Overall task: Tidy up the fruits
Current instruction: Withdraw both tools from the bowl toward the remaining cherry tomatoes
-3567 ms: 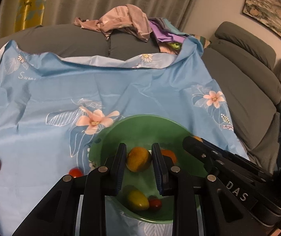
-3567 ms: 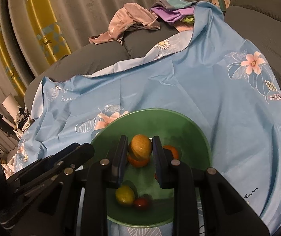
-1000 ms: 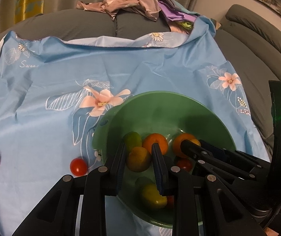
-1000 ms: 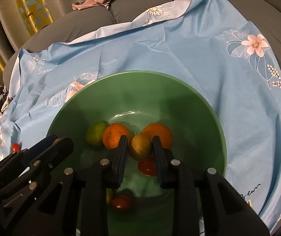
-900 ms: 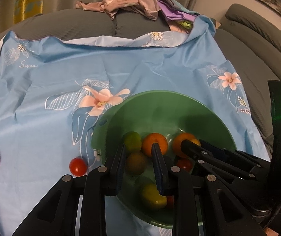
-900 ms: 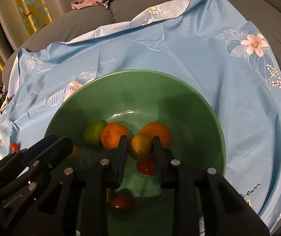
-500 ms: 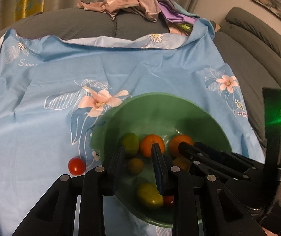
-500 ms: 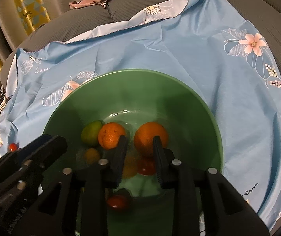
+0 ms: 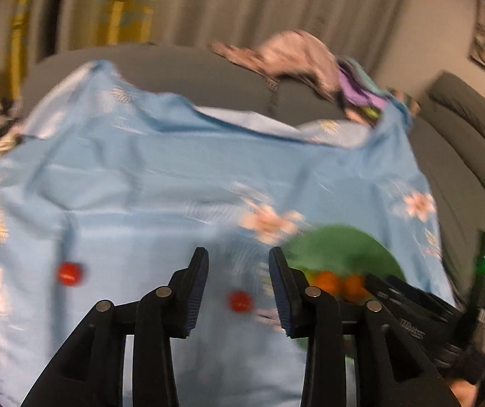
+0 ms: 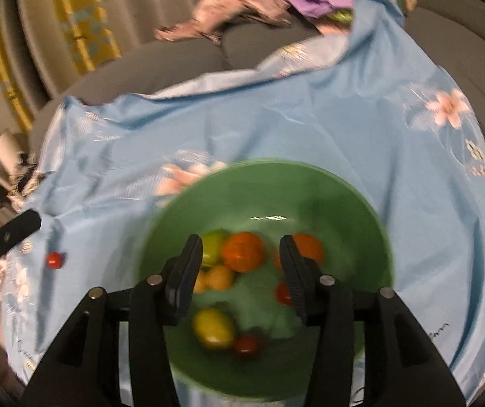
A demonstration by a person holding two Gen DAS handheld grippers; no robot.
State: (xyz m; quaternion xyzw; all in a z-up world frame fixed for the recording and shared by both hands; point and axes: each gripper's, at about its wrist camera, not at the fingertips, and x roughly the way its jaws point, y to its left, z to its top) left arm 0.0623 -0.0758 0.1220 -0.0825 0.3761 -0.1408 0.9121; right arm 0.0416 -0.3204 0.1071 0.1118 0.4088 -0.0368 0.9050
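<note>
Far left, a red tomato (image 9: 69,274) sits alone on the blue cloth (image 9: 161,183). Left gripper (image 9: 238,273) hangs over the cloth, jaws spread wide and empty, a second tomato (image 9: 240,301) lying between them. Right of it, the green bowl (image 10: 354,200) holds oranges (image 10: 244,251), a lime (image 10: 214,242), a yellow fruit (image 10: 213,327). Right gripper (image 10: 241,264) hovers above the bowl, jaws wide apart, gripping nothing.

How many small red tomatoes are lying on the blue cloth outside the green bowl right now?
2, both left of the green bowl: one tomato between the left tool's open fingers, another tomato farther left. Blur and the tools may hide more.
</note>
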